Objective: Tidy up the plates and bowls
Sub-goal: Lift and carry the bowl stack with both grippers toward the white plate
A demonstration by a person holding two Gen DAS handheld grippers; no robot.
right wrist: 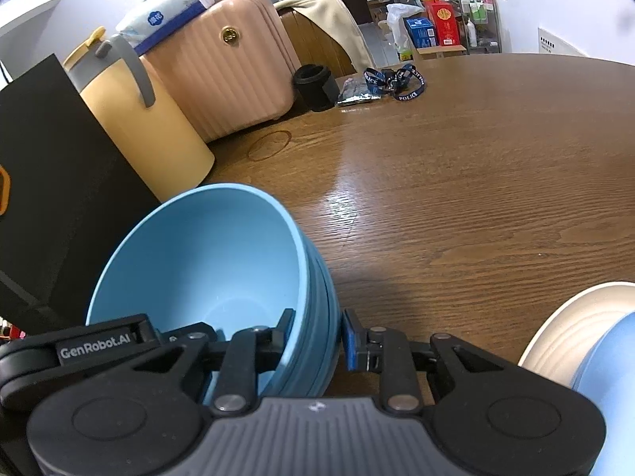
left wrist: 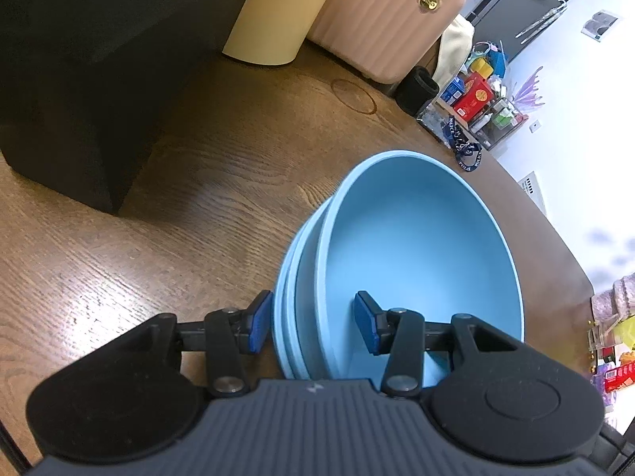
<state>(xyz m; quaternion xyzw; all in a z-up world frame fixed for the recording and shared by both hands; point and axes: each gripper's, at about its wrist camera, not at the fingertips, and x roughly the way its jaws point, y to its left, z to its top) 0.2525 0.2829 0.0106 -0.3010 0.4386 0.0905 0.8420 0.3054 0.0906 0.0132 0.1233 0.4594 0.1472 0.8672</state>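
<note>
Blue bowls (left wrist: pixel 416 261), a nested stack of them, are sitting on my side of the wooden table (left wrist: pixel 178 214), and both grippers are on the stack at once. My left gripper (left wrist: pixel 313 327) straddles the stack's left wall, one blue pad outside and one inside the top bowl; jaws roughly halfway, and I honestly can't tell if the pads are pressing or just sitting close. My right gripper (right wrist: pixel 317 337) has the opposite wall between its jaws, one finger inside the bowl and the blue pad tight against the ribbed outside, so that one looks clamped on.

Just to the right in the right wrist view there's a white plate (right wrist: pixel 563 337) with another blue dish on it.

Further back: black box (right wrist: pixel 59 182), yellow jug (right wrist: pixel 147 127), pink suitcase (right wrist: pixel 230 79), a little black cup (right wrist: pixel 313 85) and a police lanyard (right wrist: pixel 397 81).
</note>
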